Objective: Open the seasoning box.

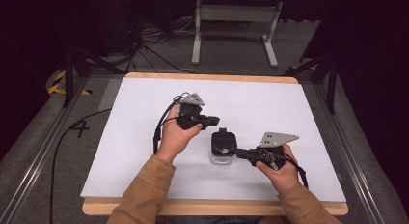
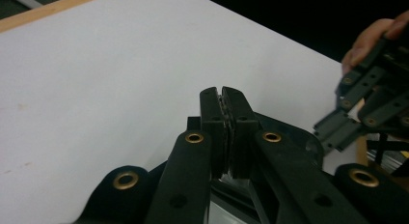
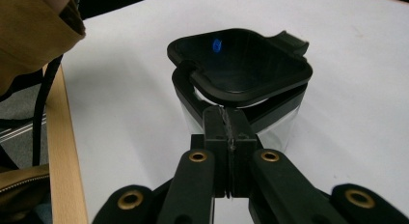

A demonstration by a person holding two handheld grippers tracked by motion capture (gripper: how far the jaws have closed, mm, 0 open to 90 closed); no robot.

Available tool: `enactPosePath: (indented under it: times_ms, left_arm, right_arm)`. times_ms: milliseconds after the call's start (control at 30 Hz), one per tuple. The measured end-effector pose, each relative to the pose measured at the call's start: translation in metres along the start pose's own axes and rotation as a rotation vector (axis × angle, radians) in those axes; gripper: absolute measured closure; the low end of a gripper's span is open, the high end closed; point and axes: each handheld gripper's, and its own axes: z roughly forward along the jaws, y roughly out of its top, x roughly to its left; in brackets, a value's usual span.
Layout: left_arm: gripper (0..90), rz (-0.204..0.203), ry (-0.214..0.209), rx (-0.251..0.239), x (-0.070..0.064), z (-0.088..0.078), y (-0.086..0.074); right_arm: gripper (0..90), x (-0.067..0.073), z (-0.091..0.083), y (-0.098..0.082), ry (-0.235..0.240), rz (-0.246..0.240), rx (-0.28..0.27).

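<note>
A small clear box [image 1: 222, 154] with a black lid [image 3: 241, 64] sat on the white surface [image 1: 289, 108], near the middle of the high view. The right gripper [image 1: 241, 153] touched its side, fingers pressed together. The left gripper [image 1: 216, 121] hung just above, fingers together too. A push could slide or tip the box. The lid's tab pointed to the top of the frame.

Table [image 1: 144, 151]: white top with a pale wooden edge visible along its near and far sides.
Floor [image 1: 231, 55]: grey carpet beyond the table.
Stand [image 1: 235, 14]: light grey metal frame with two feet, on the floor behind the table.
Cables [image 1: 144, 45]: black, loose on the floor at far left.
Rails [image 1: 38, 151]: metal, flanking the table.
</note>
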Motion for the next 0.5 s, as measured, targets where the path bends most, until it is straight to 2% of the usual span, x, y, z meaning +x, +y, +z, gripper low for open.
enactPosePath:
  times_ms: [133, 233, 400, 433, 500]
  left_arm:
    - [89.2, 0.015, -0.011, 0.028, -0.009, -0.016, -0.002]
    - [89.5, 0.015, -0.024, 0.042, -0.013, -0.021, -0.003]
    - [89.7, 0.046, -0.060, 0.132, -0.024, -0.029, -0.008]
    - [89.7, 0.046, -0.060, 0.132, -0.024, -0.029, -0.008]
    - [89.7, 0.053, -0.076, 0.163, -0.028, -0.028, -0.010]
  right_arm:
    - [90.0, -0.002, -0.002, 0.006, 0.002, -0.004, -0.024]
    - [90.0, -0.003, -0.003, 0.009, 0.000, -0.004, -0.043]
    - [90.0, -0.007, -0.003, 0.017, 0.001, 0.002, -0.082]
    - [90.0, -0.007, -0.003, 0.018, 0.002, 0.005, -0.087]
    - [90.0, -0.007, -0.002, 0.019, 0.000, 0.004, -0.093]
